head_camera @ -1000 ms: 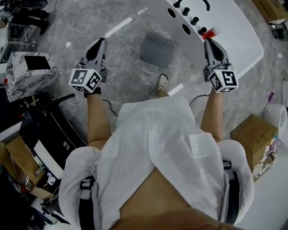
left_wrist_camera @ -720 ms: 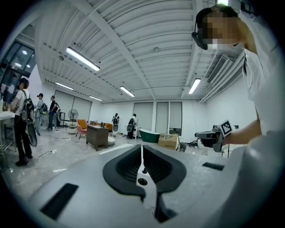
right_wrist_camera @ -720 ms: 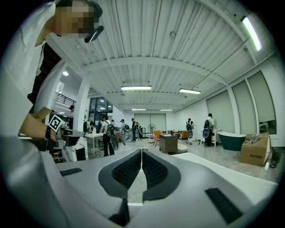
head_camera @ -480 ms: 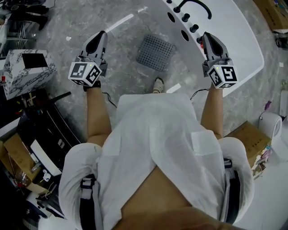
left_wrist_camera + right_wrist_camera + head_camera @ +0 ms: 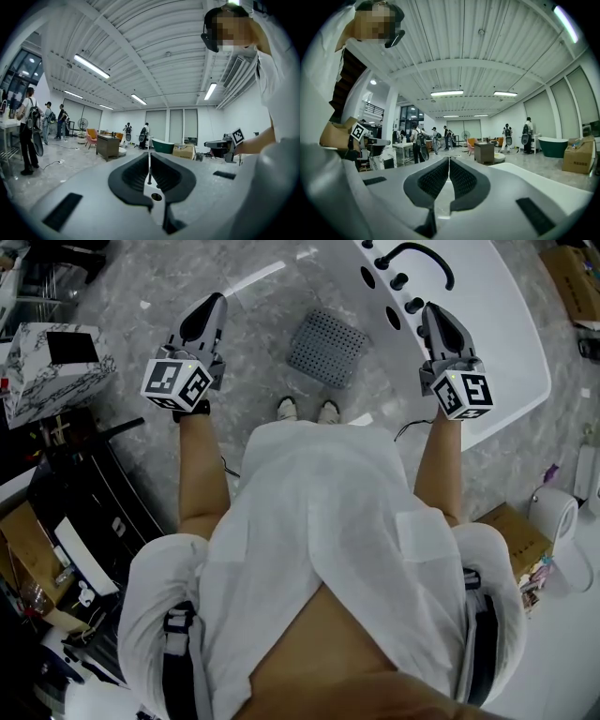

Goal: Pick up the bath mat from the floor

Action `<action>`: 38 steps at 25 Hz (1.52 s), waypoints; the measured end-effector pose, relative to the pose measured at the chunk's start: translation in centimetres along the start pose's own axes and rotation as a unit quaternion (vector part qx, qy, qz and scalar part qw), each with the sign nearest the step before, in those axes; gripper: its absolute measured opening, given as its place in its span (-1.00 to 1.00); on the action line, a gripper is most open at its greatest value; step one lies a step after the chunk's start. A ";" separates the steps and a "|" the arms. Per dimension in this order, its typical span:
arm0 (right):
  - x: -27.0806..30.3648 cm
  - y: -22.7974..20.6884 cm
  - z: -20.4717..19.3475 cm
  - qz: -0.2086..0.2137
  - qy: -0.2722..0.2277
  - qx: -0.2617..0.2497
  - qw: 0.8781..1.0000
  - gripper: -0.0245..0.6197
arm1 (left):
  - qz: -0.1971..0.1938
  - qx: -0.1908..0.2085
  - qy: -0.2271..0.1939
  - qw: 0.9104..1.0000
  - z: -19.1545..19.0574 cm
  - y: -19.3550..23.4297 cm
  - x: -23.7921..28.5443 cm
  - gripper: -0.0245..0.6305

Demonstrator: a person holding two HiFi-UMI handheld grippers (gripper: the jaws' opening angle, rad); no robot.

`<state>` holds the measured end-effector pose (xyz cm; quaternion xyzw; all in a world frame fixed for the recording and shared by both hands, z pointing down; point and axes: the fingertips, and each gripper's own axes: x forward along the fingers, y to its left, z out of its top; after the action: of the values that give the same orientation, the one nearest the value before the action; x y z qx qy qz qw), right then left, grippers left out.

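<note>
Lying flat on floor (image 5: 253, 381): dotted grey square bath mat (image 5: 326, 348); left claw (image 5: 214, 300), right claw (image 5: 430, 308) closed, empty.

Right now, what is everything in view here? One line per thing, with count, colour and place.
bath mat: one, grey, flat on the floor ahead of the feet
bathtub: one, white, upper right of the head view
knobs: a row, black, on the bathtub's near rim
marbled box: one, white and grey, floor at left
cardboard box: one, brown, lower right
bystanders: several, with dark backpacks, far across the hall
shoes: two, pale, on the floor short of the bath mat
left tongs: shut, empty
right tongs: shut, empty, over the bathtub rim
</note>
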<state>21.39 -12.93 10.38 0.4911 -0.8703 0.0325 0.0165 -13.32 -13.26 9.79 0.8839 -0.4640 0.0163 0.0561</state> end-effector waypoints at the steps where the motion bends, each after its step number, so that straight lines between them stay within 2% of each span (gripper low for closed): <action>1: 0.2 0.1 0.3 -0.002 -0.001 0.000 1.000 -0.84 | 0.002 -0.002 0.001 1.000 0.1 0.3 -0.2 -0.87; 7: 0.6 0.9 1.8 -0.007 -0.004 -0.004 1.000 -0.83 | 0.015 -0.012 -0.005 1.000 0.8 2.6 -1.2 -0.87; 22: 0.9 3.5 2.5 -0.015 -0.005 -0.008 1.000 -0.83 | 0.005 0.000 -0.005 1.000 1.4 4.8 -3.1 -0.87; 32: 2.7 4.8 0.9 -0.012 0.012 -0.020 1.000 -0.83 | -0.005 -0.005 -0.002 1.000 0.1 6.2 -2.8 -0.87; 38: 3.7 4.1 0.0 -0.029 0.010 0.003 1.000 -0.83 | -0.002 -0.023 -0.010 1.000 -0.5 7.4 -2.2 -0.87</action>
<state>16.01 -13.98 10.48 0.5156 -0.8556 0.0395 0.0245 -20.64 -15.53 10.71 0.8836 -0.4626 -0.0032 0.0716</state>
